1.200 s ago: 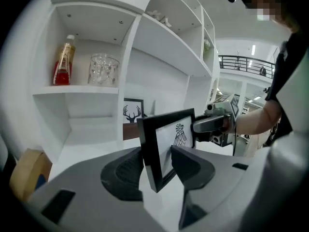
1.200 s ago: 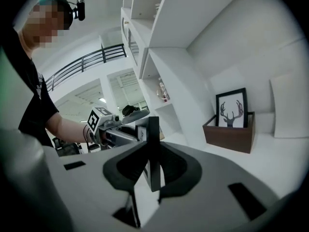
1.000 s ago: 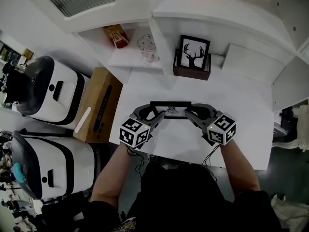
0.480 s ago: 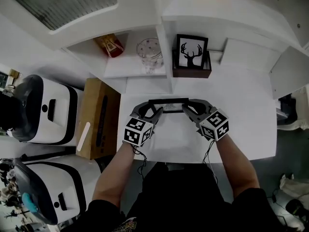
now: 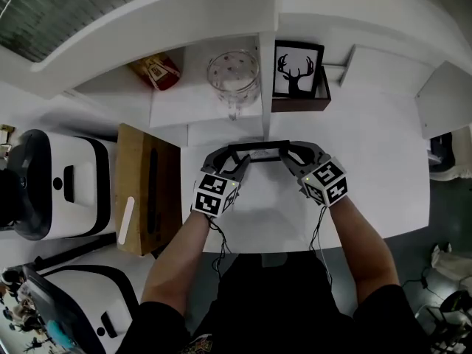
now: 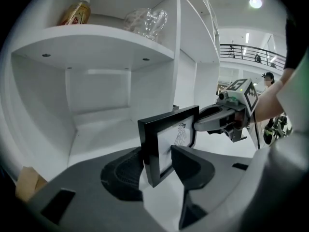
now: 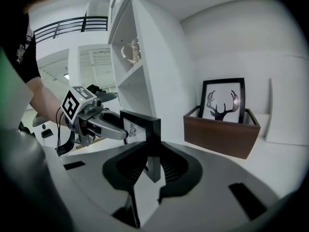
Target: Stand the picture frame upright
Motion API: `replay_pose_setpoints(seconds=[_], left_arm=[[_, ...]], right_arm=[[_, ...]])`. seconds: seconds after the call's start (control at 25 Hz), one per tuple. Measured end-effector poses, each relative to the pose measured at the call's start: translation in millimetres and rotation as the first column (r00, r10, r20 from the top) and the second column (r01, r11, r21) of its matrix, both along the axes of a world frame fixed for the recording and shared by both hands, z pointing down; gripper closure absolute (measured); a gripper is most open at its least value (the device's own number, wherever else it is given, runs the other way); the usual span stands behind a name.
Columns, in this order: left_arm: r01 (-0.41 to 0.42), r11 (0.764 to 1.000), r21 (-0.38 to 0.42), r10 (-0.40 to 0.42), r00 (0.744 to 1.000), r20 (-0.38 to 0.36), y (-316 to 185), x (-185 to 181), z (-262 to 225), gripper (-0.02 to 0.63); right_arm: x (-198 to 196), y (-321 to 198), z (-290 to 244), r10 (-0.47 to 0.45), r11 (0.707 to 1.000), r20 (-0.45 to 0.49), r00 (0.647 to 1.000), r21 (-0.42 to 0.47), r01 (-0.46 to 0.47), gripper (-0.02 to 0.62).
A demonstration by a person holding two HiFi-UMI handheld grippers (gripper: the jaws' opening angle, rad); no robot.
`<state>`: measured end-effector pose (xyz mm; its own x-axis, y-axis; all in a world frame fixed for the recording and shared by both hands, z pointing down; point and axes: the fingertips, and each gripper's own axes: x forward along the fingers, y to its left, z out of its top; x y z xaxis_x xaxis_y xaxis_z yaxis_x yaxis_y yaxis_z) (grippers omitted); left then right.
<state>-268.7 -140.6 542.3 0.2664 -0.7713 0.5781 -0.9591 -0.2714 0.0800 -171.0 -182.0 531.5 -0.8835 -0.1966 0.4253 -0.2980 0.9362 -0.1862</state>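
Picture frame (image 5: 258, 147), seemingly upright; left gripper (image 5: 237, 162) and right gripper (image 5: 290, 158) clench fingers on its ends.

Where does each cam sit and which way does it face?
Head view: on the person's head, facing steeply down at the white table; left forearm, right forearm, left claw and right claw show, gripping the picture frame.
Left gripper view: on the left claw, facing right along its jaws; right claw and right forearm show.
Right gripper view: on the right claw, facing left; left claw and left forearm show.
Shared: all see the frame.
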Motion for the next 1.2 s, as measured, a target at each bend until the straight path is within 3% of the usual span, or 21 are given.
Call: replay_pose_setpoints(seconds=[0.56,1.2], left_arm=[[-0.049,0.999,-0.011,0.049,0.999,0.001,-19.4,-11.7,31.7,0.420],[-0.043,0.999,-0.004,0.043,0.999,-0.018,-25.3,-17.6,39.1,0.420]], right_arm=[[-9.7,-14.9,34.3,0.063,0.997,-0.027,0.998,-0.043,-0.064,0.523],[-16.4,-21.5,40.5,0.048,0.998,-0.023,0.999,-0.036,-0.049,0.523]])
